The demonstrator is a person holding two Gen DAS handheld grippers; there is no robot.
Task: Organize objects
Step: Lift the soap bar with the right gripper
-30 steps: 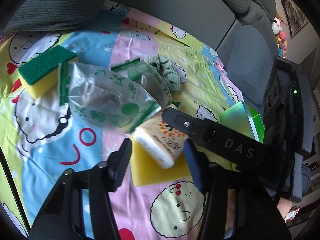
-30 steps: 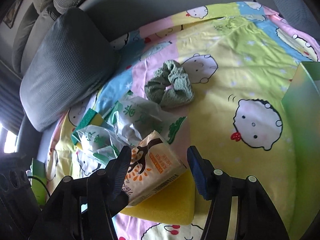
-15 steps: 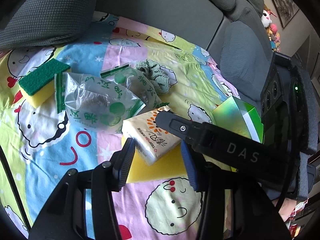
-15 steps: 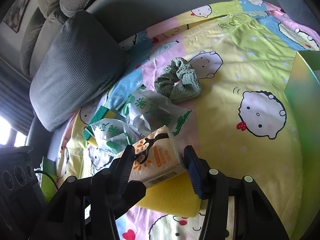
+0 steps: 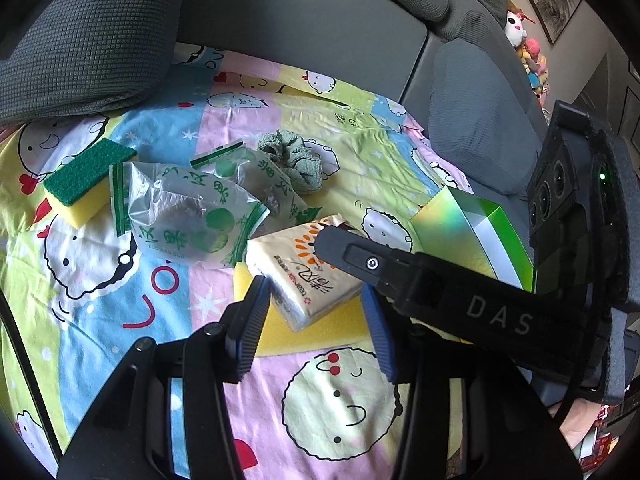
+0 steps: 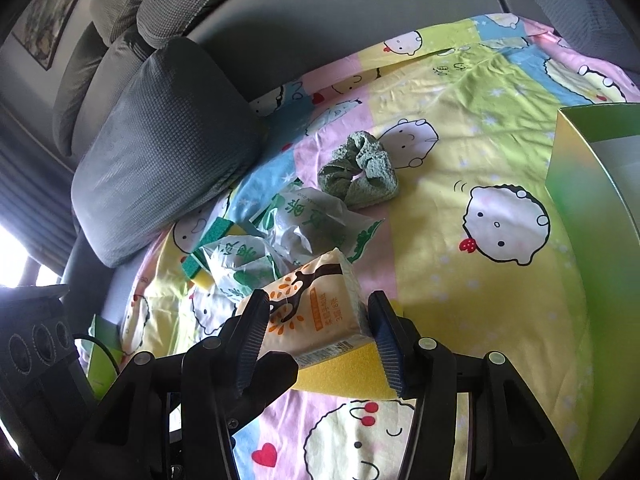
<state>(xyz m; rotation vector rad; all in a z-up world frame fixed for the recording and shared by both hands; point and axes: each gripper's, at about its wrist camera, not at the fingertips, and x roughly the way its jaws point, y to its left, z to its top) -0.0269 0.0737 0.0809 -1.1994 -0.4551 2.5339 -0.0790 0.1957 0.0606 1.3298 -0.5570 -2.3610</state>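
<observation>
A tissue pack [image 5: 304, 276] [image 6: 316, 308] with an orange tree print lies across a plain yellow sponge [image 5: 320, 332] [image 6: 344, 372] on the cartoon bedsheet [image 5: 120, 300]. My right gripper [image 6: 319, 304] comes in from the right, and its pads press on both sides of the pack. One of its black fingers [image 5: 372, 264] crosses the pack's far side in the left wrist view. My left gripper [image 5: 313, 296] straddles the sponge under the pack, with its pads against the sponge's two edges. One left finger [image 6: 276, 366] shows at the sponge's end.
Behind the pack lie two crumpled green-printed plastic bags [image 5: 184, 220] [image 6: 304, 220], a green-topped sponge [image 5: 88, 180] [image 6: 208, 240] and a green scrunchie [image 5: 296, 160] [image 6: 360, 176]. An open shiny green box [image 5: 472, 232] [image 6: 592, 208] stands to the right. Grey cushions [image 5: 80, 40] [image 6: 160, 152] border the sheet.
The right jaws closed from a gap beside the pack onto its sides. Both views pulled up and back a little, showing more of the sofa. The left grip looks unchanged.
</observation>
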